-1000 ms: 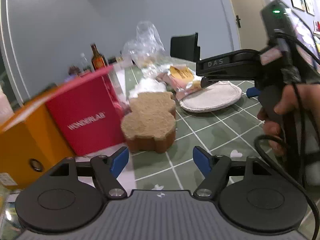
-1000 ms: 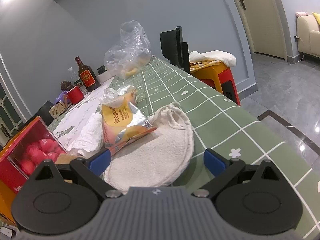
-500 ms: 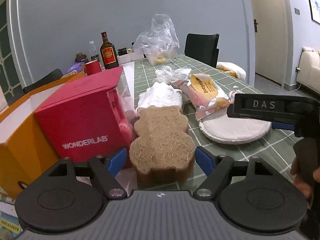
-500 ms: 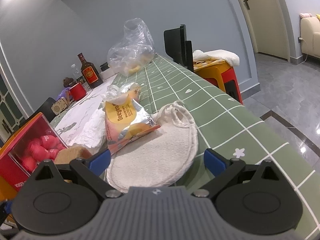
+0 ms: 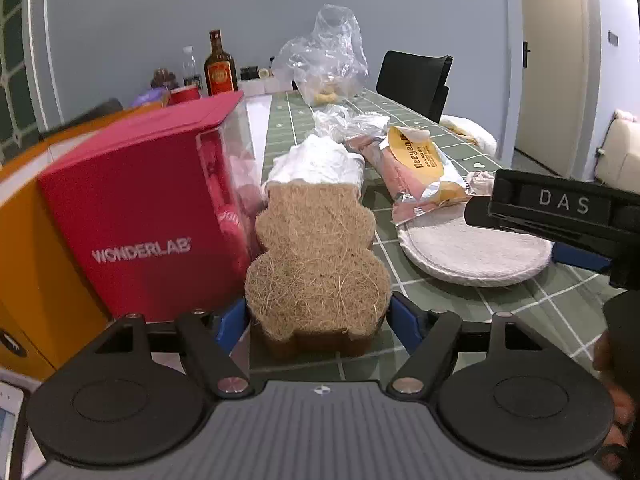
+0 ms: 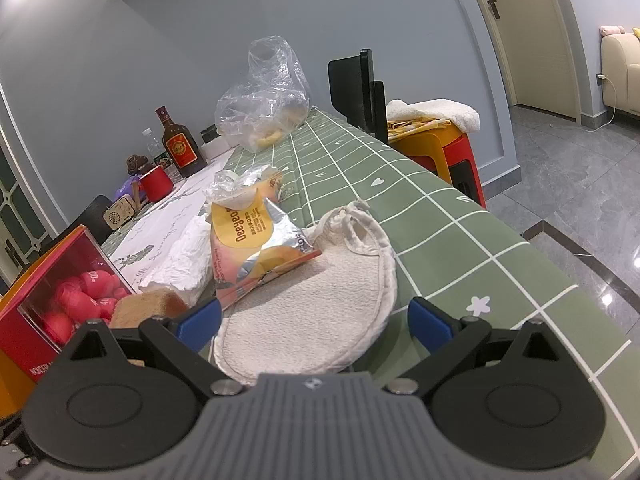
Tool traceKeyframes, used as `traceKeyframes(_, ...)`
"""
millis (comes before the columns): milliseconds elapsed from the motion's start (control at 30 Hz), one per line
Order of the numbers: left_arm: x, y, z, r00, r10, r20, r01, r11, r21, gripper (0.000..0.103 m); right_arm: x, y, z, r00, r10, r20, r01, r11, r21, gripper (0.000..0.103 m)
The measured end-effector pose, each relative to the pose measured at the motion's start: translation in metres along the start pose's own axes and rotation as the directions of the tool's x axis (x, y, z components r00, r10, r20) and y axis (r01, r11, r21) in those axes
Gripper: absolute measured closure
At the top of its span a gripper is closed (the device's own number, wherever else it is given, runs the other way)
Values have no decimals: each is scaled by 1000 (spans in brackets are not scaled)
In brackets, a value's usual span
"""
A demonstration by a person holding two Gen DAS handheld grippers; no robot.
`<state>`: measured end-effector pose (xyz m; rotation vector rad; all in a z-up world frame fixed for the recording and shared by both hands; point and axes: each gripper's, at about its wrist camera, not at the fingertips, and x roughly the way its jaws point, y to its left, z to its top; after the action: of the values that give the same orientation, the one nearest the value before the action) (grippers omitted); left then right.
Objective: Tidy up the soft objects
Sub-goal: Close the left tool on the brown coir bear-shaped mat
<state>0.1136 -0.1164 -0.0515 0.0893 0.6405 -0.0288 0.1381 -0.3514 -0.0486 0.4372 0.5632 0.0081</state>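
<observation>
A brown bear-shaped fibre sponge lies flat on the green checked tablecloth. My left gripper straddles its near end; the jaws are closing, the blue pads right at its sides, and the sponge is not squeezed. Only a corner of the sponge shows in the right wrist view. My right gripper stands open and still over a white oval terry mitt, which also shows as the mitt in the left wrist view. A yellow snack bag overlaps the mitt's far edge.
A red WONDERLAB box presses against the sponge's left side, with an orange box beyond. A crumpled white cloth lies behind the sponge. Farther back are a plastic bag, a bottle and a chair. The table edge runs along the right.
The left gripper swung from a tilted stance to level and moved up to the bear sponge, which now lies between its jaws. The right gripper stayed put.
</observation>
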Motion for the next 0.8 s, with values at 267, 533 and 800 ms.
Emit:
traceKeyframes(267,-40,13,-26,998,-54,-27,55,998,26,18,0,2,0,1000,1,-4,-1,1000,-8,5)
traceKeyframes(533,-74,11,-44,994,-82,68,71,986,150,8,0,1,0,1000,2,-4,-2,1000,-7,5)
traceKeyframes(800,-64,25,-12,991,-115,67,115,993,0,0,0,2,0,1000,4,-4,-4,1000,-5,5)
